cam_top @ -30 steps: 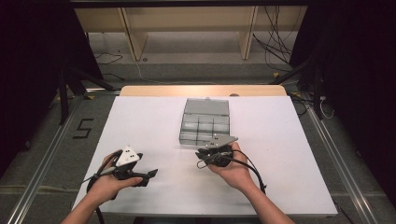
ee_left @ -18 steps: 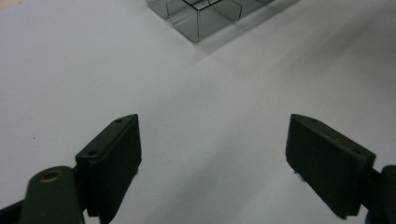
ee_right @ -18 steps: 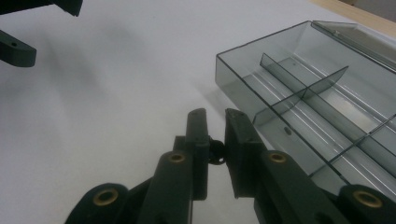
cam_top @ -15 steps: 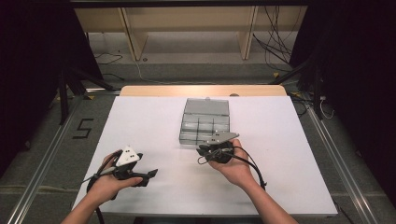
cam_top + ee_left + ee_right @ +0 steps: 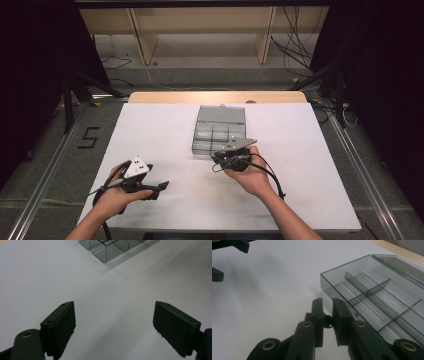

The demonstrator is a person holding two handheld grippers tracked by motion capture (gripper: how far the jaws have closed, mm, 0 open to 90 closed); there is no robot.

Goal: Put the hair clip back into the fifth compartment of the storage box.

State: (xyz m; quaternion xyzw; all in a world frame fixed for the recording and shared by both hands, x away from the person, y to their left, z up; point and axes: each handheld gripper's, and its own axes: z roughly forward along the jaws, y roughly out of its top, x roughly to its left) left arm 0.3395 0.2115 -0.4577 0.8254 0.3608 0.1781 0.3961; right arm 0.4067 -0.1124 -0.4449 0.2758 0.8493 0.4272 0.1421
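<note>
A clear grey compartment box (image 5: 218,131) lies open in the middle of the white table (image 5: 165,130), its lid folded back on the far side. My right gripper (image 5: 217,157) is at the box's near edge, shut on a small black part (image 5: 327,322) pinched between its fingertips (image 5: 318,305). In the right gripper view the box (image 5: 382,297) lies just to the right, its divided cells bare. My left gripper (image 5: 159,189) rests low at the front left, open wide over bare table (image 5: 112,307). A corner of the box (image 5: 107,252) sits far ahead of it.
Beyond the table's wooden far edge (image 5: 215,96) stands a shelf frame (image 5: 200,30) with cables on the floor. Metal rails (image 5: 45,175) run along both sides of the table. Broad white surface lies around the box on the left and right.
My right gripper has edged slightly toward the box's near edge, still pinching the small black part. The left gripper has not moved.
</note>
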